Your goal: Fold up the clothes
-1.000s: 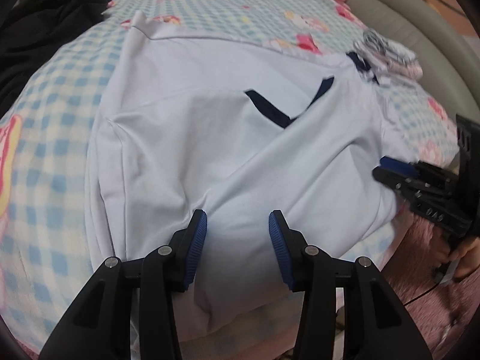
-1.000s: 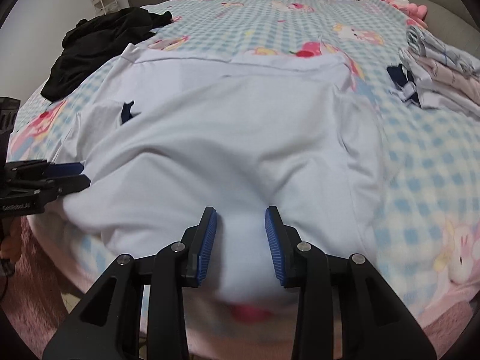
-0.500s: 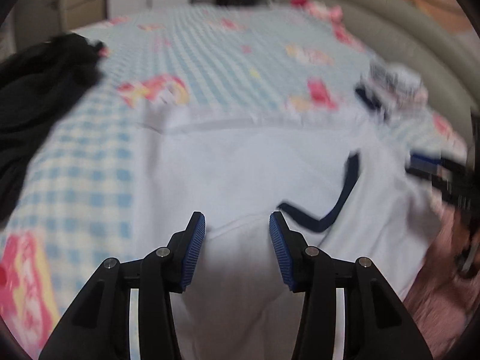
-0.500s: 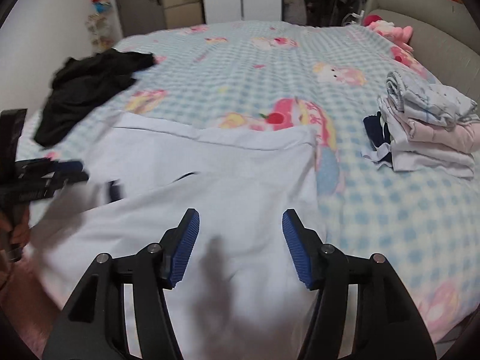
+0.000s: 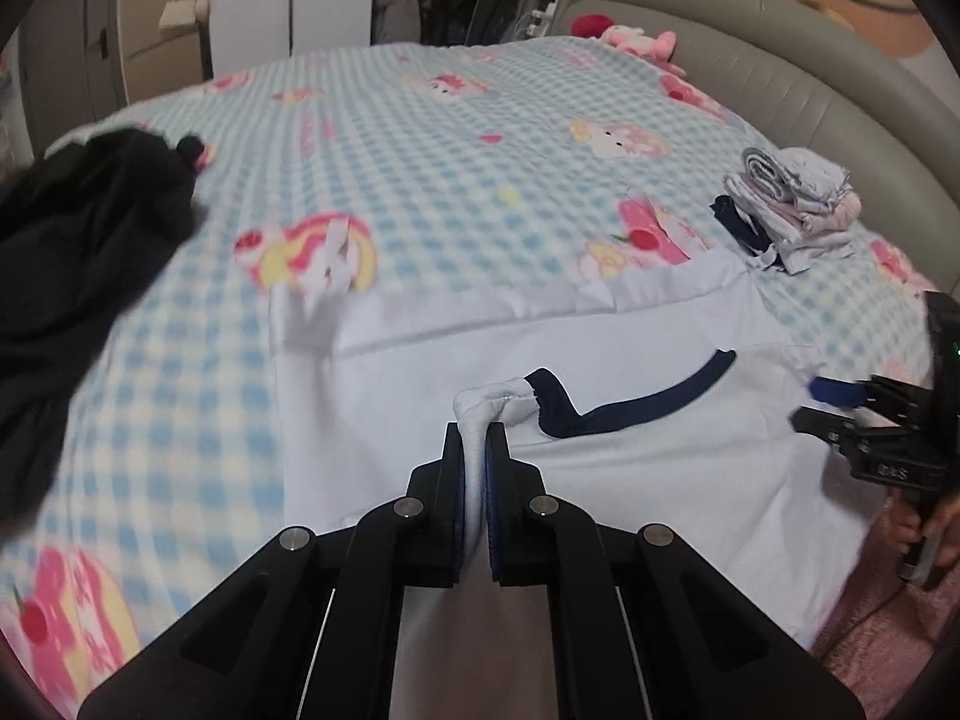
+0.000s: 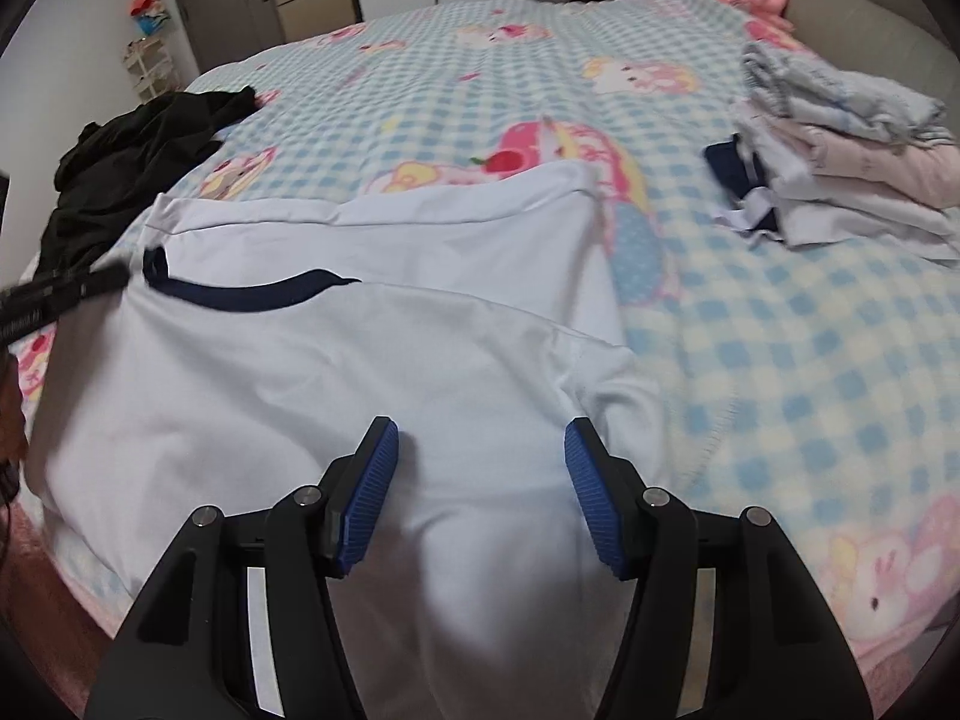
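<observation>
A white shirt (image 5: 630, 492) with a navy collar trim (image 5: 648, 405) lies spread on the near part of the bed. My left gripper (image 5: 477, 450) is shut on a bunched fold of the white fabric just left of the collar. The fold bulges out above the pads. My right gripper (image 6: 480, 462) hovers open over the shirt (image 6: 360, 360) near its right sleeve, and nothing is pinched between its blue pads (image 6: 375, 480). The collar trim (image 6: 240, 291) lies further up, to the left. Each gripper also shows at the edge of the other's view: the right gripper (image 5: 840, 408) and the left gripper (image 6: 60, 294).
A blue checkered cartoon sheet (image 5: 450, 150) covers the bed. A black garment (image 5: 78, 252) lies in a heap at the left. A stack of folded clothes (image 6: 840, 162) sits at the right by the grey headboard (image 5: 780, 66). A pink plush toy (image 5: 636, 42) lies at the far end.
My left jaws have closed on a fold of the shirt beside the collar. My right jaws have widened. Both grippers have moved up the shirt toward the collar.
</observation>
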`<state>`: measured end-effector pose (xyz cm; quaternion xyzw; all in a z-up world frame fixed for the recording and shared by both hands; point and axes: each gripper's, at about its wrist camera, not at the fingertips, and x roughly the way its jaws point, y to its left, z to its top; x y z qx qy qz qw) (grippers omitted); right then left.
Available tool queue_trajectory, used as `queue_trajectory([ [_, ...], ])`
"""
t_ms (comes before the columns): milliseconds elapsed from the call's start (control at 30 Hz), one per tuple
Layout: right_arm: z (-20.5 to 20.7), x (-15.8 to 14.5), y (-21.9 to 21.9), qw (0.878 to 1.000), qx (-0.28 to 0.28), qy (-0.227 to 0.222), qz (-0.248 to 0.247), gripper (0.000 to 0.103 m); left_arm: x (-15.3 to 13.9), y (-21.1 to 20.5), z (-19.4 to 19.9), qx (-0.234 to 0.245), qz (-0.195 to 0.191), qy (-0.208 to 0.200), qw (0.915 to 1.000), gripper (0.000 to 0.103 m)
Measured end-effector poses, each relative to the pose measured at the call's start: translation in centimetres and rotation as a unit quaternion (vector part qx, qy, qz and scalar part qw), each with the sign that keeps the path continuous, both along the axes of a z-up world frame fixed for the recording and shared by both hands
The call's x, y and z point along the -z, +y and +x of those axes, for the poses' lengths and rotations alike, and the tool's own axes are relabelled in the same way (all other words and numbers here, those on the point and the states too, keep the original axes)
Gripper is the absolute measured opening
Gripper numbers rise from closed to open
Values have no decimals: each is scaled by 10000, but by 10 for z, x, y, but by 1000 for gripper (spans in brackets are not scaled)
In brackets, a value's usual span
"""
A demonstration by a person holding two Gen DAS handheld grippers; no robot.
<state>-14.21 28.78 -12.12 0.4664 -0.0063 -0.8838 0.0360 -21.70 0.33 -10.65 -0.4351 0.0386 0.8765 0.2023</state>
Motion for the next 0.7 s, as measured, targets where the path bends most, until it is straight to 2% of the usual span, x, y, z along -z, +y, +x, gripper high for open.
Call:
queue_trajectory([
  [33, 0, 3, 2, 9997, 128, -22, 199, 59, 9, 5, -6, 90, -64, -151, 9998, 10],
  [67, 0, 7, 5, 9989, 250, -45, 387, 59, 26, 11, -14, 132, -223, -467, 9986, 15],
  [100, 0, 13, 9, 9987, 296, -84, 417, 63, 41, 15, -21, 114, -362, -771, 9963, 25],
  [200, 1, 14, 22, 9988, 473, -144, 40, 64, 32, 10, -12, -81, -277, -566, 9980, 26],
  [300, 16, -15, 15, 9988, 358, 320, 21, 64, -10, -9, 16, -471, 152, 65, 9988, 34],
  [367, 24, -32, 6, 9980, 175, 603, -62, 64, -28, -15, 36, -448, 543, 141, 9974, 39],
  [467, 25, -43, -21, 9970, -278, 663, -293, 65, -18, 1, 60, -275, 601, -42, 9978, 39],
  [567, 23, -28, -54, 9965, -614, 447, -339, 65, -6, 18, 84, -93, 613, -247, 9978, 39],
  [633, 24, -6, -68, 9976, -643, 123, -224, 65, 18, 28, 93, -110, 300, -456, 9984, 39],
  [700, 34, 6, -68, 9978, -657, 41, -114, 65, 35, 28, 99, -181, 78, -572, 9982, 40],
])
